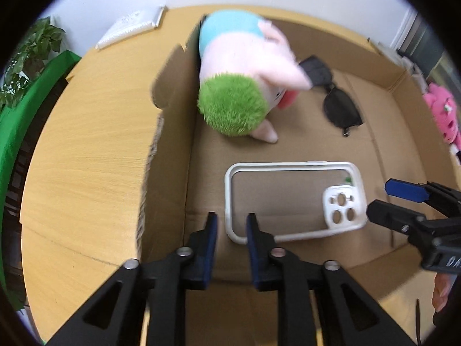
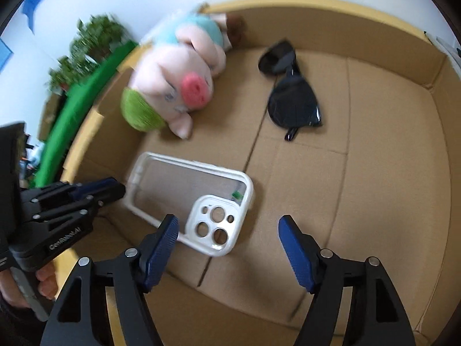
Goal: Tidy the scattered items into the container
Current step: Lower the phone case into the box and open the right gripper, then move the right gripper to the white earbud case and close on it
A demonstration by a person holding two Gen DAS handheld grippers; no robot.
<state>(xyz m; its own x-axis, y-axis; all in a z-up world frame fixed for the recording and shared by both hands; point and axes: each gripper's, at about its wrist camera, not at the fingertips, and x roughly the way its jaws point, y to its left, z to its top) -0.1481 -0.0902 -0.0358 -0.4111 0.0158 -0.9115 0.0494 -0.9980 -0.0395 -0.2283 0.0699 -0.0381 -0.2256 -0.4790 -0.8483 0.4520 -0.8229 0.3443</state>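
A cardboard box (image 1: 383, 66) (image 2: 397, 57) holds a pink plush pig with green hair (image 1: 247, 72) (image 2: 175, 86), black sunglasses (image 1: 340, 106) (image 2: 294, 103) and a clear phone case with a white rim (image 1: 291, 199) (image 2: 196, 199). My left gripper (image 1: 232, 222) (image 2: 115, 190) hovers over the case's left end, jaws a little apart, holding nothing. My right gripper (image 2: 227, 225) (image 1: 377, 199) is wide open above the case's camera end and is empty.
The box sits on a wooden table (image 1: 86, 144). A white padded envelope (image 1: 132, 26) lies at the table's far edge. A green cloth (image 1: 17, 132) and a plant (image 1: 28, 54) are at the left. A pink toy (image 1: 443, 112) lies right of the box.
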